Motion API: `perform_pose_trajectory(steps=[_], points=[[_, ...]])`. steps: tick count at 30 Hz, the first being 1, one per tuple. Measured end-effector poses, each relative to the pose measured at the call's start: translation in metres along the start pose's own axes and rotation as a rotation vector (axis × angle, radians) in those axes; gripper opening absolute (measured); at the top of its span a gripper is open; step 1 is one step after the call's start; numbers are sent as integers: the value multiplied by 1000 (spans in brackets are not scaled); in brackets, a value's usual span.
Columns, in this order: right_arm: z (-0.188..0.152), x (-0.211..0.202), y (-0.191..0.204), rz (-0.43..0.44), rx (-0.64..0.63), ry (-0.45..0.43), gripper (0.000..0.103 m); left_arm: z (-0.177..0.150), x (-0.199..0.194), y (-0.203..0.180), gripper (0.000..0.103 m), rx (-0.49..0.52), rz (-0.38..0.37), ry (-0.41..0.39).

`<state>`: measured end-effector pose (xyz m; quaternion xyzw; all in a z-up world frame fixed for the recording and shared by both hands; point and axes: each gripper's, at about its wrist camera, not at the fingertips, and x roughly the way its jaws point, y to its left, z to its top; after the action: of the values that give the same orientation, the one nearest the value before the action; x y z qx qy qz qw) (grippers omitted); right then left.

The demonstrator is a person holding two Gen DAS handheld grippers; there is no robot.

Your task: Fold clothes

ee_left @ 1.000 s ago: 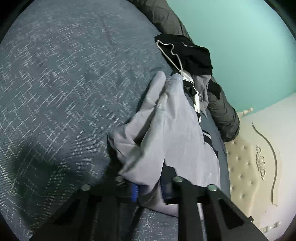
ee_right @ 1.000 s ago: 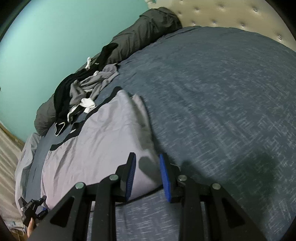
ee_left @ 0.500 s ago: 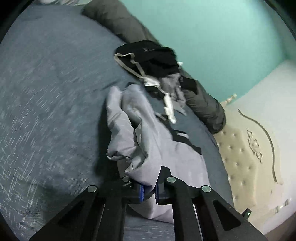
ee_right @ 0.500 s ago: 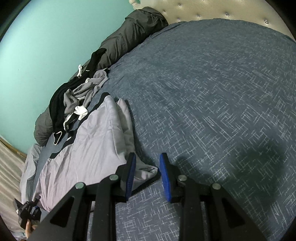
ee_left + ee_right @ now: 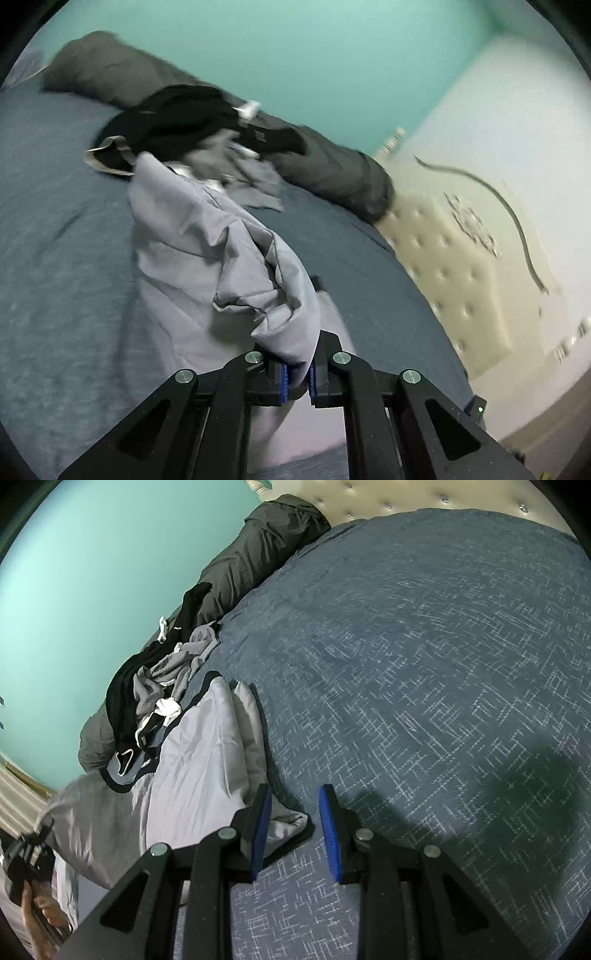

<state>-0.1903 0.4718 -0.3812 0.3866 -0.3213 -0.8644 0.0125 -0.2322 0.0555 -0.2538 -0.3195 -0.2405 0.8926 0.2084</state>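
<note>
Pinching a fold of grey shirt [image 5: 236, 266] in left gripper [image 5: 297, 380], right gripper [image 5: 293, 834] jaws apart over shirt corner, blue bedspread [image 5: 424, 664] beneath.

No lettering, brand name or number could be read anywhere in either wrist view. A small pale patch on the black garment [image 5: 260, 137], lying in the heap at the far edge of the bed [image 5: 55, 184], may have been a label, but motion blur left it illegible.
</note>
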Motion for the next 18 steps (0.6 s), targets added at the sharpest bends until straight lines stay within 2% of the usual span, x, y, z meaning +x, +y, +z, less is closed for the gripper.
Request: perform_pose_trajectory(steps=[4, 7, 10, 12, 14, 18], points=[[0, -1, -5, 20, 29, 10, 26, -16, 55, -59, 7, 112, -41, 103], [1, -1, -6, 32, 33, 19, 26, -47, 104, -89, 7, 172, -55, 211], [1, -1, -6, 47, 39, 27, 26, -87, 147, -103, 7, 215, -40, 342], [1, 1, -5, 58, 44, 34, 26, -111, 167, -108, 7, 249, -3, 403], [1, 2, -3, 75, 45, 39, 26, -120, 173, -108, 8, 254, 15, 415], [2, 3, 5, 95, 24, 45, 26, -111, 163, -106, 9, 216, 11, 399]])
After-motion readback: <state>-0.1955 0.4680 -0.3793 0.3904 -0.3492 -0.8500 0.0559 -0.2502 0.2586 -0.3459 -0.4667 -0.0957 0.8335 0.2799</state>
